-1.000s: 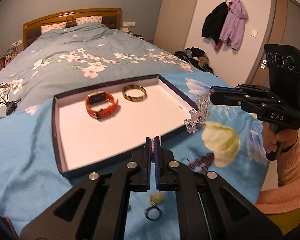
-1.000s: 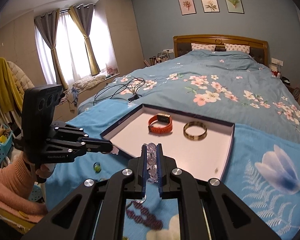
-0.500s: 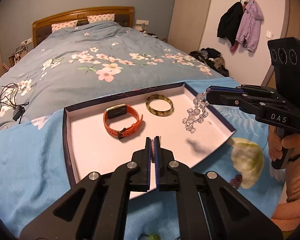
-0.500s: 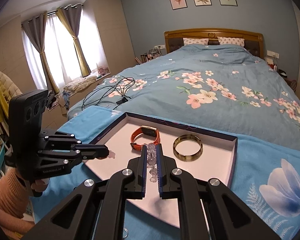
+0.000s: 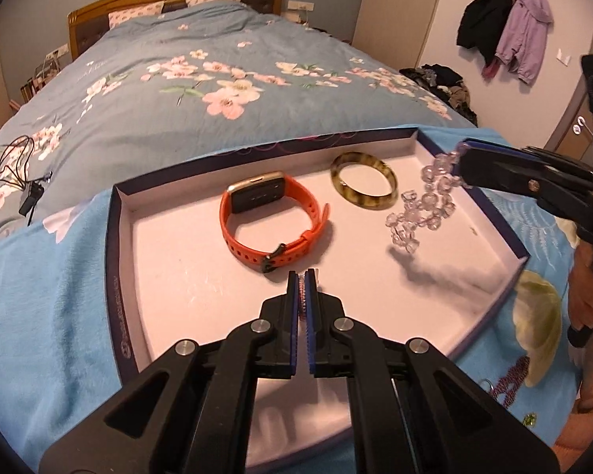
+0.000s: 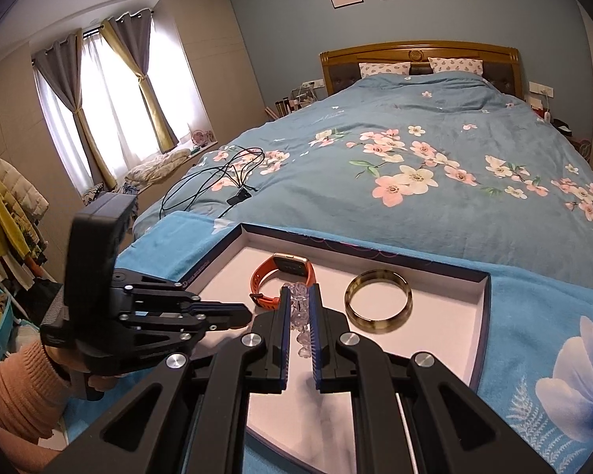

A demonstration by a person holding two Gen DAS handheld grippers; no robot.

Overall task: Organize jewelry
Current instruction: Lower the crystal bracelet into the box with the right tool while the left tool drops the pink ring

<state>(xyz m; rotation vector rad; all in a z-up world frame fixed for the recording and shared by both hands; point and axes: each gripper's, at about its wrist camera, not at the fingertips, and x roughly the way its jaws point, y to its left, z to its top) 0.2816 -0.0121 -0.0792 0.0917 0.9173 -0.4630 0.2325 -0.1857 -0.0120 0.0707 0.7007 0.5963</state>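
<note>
A shallow white tray with a dark blue rim [image 5: 113, 245] [image 6: 487, 316] lies on the bed. In it are an orange watch [image 5: 271, 219] [image 6: 267, 278] and a brown-green bangle [image 5: 363, 185] [image 6: 377, 312]. My right gripper [image 6: 299, 308] [image 5: 460, 164] is shut on a clear crystal bead bracelet [image 5: 419, 209] [image 6: 301, 316] that hangs over the tray's right part, just above its floor. My left gripper [image 5: 303, 290] [image 6: 245, 316] is shut on a small pink beaded piece [image 5: 303, 296] and is low over the tray's near part.
A dark red bead string [image 5: 512, 375] and a small green piece [image 5: 529, 418] lie on the blue blanket right of the tray. Black cables [image 5: 8, 181] [image 6: 221, 177] lie on the floral duvet to the left. Coats [image 5: 506, 35] hang on the far wall.
Both grippers have moved forward over the tray. The crystal bracelet went from outside the tray's right rim to inside, lower, near the bangle. Both stayed shut.
</note>
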